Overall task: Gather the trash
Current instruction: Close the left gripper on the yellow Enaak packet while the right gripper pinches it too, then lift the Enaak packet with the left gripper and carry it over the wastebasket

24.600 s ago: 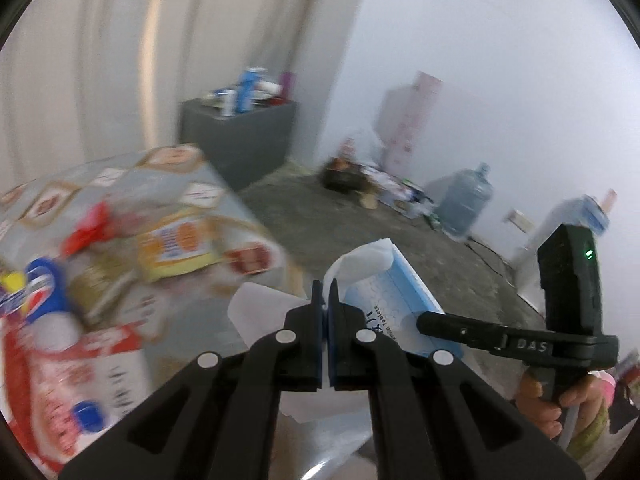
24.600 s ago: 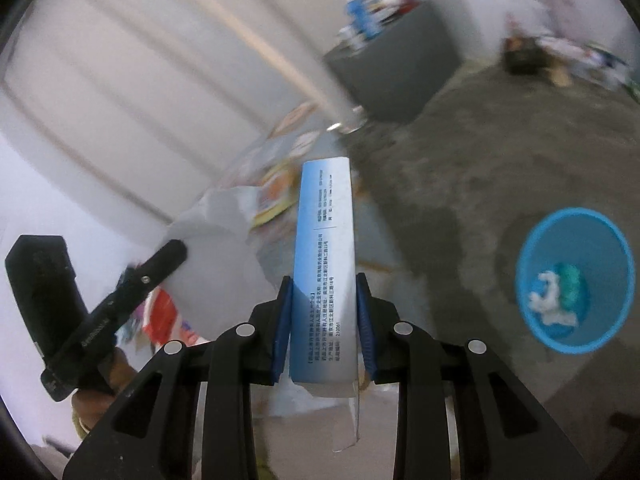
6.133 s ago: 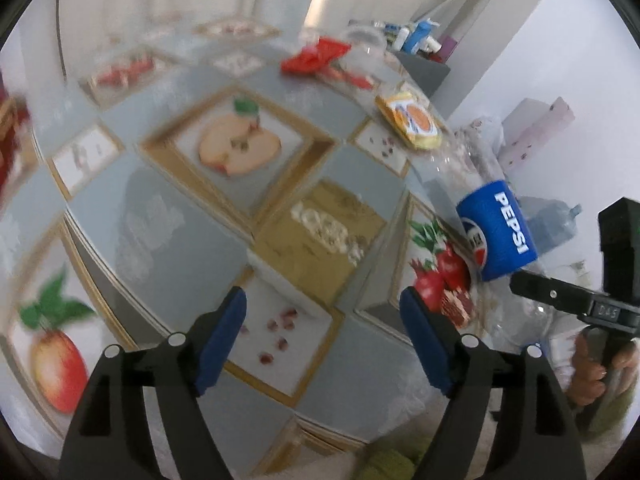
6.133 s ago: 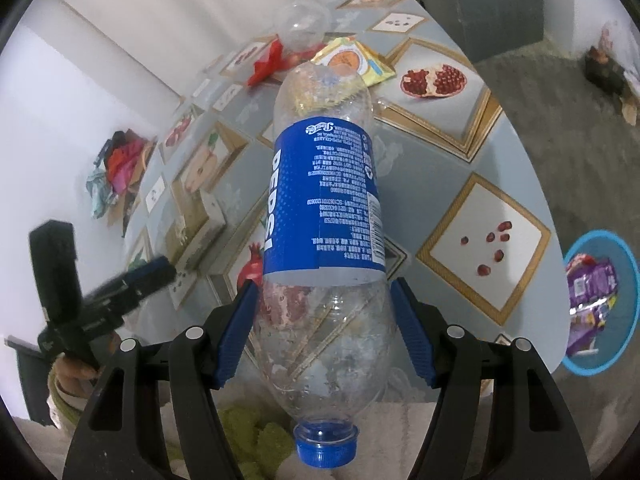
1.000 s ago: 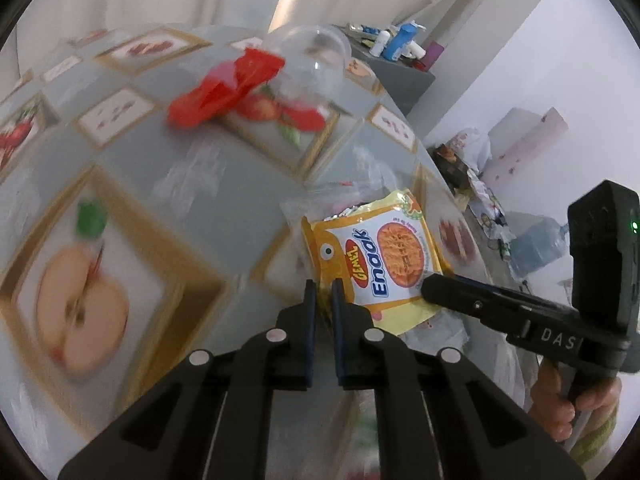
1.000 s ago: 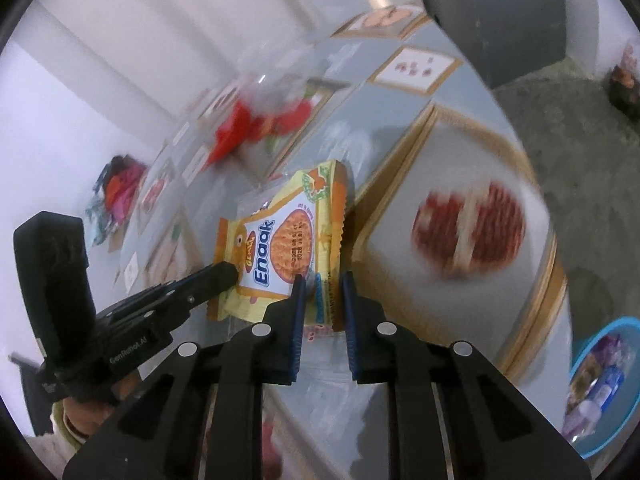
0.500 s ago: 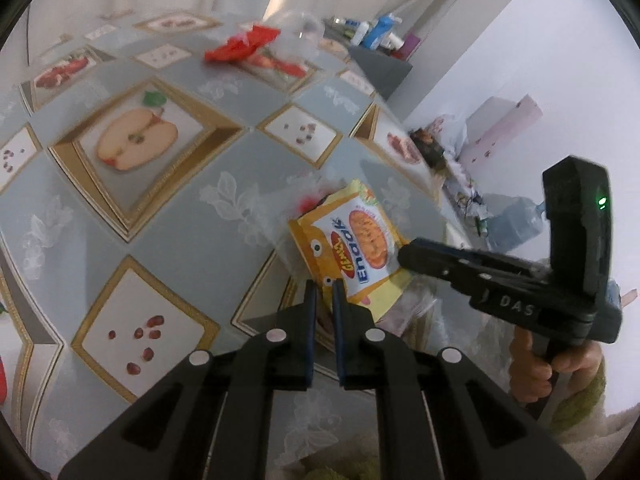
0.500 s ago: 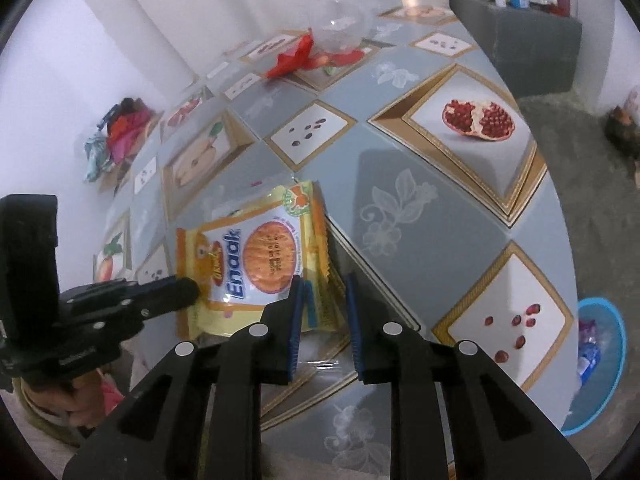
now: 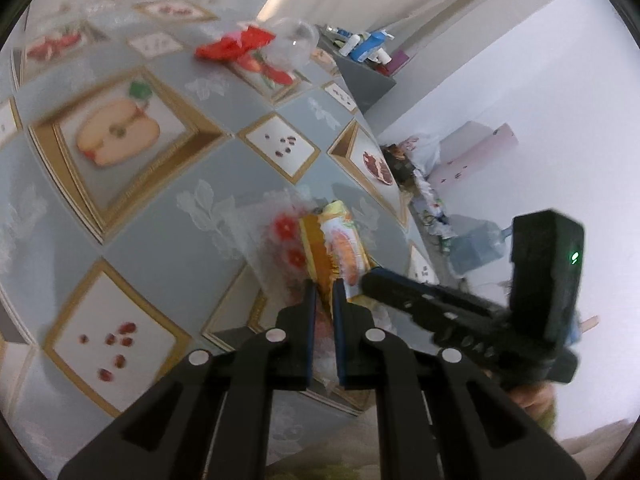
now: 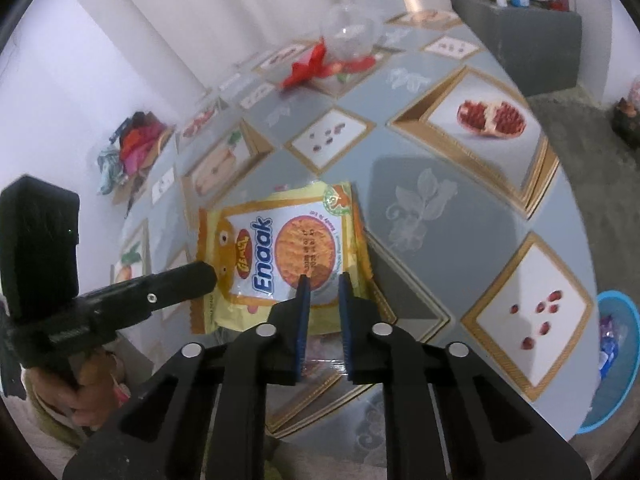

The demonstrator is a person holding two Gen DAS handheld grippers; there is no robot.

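A yellow Enaak snack packet (image 10: 280,256) hangs just above the fruit-print table (image 10: 420,200), facing the right wrist camera. My left gripper (image 9: 325,286) is shut on its left edge, and from there the packet (image 9: 340,240) shows edge-on. A clear wrapper with red dots (image 9: 276,248) hangs beside it at the same jaws. My right gripper (image 10: 322,280) sits at the packet's lower middle. Its jaws are closing to a narrow gap with the packet between them. The blue bin (image 10: 612,360) stands on the floor at the right, with trash in it.
A red wrapper (image 10: 308,66) and a clear plastic dome (image 10: 352,28) lie at the table's far end. A grey cabinet (image 10: 520,32) with bottles stands beyond it. A pile of clothes (image 10: 132,148) lies at the left. A water jug (image 9: 476,248) stands by the wall.
Both grippers have drawn the packet back from mid-table toward the near edge. In the left wrist view it has turned from face-on to edge-on. The right jaws now sit at its lower middle.
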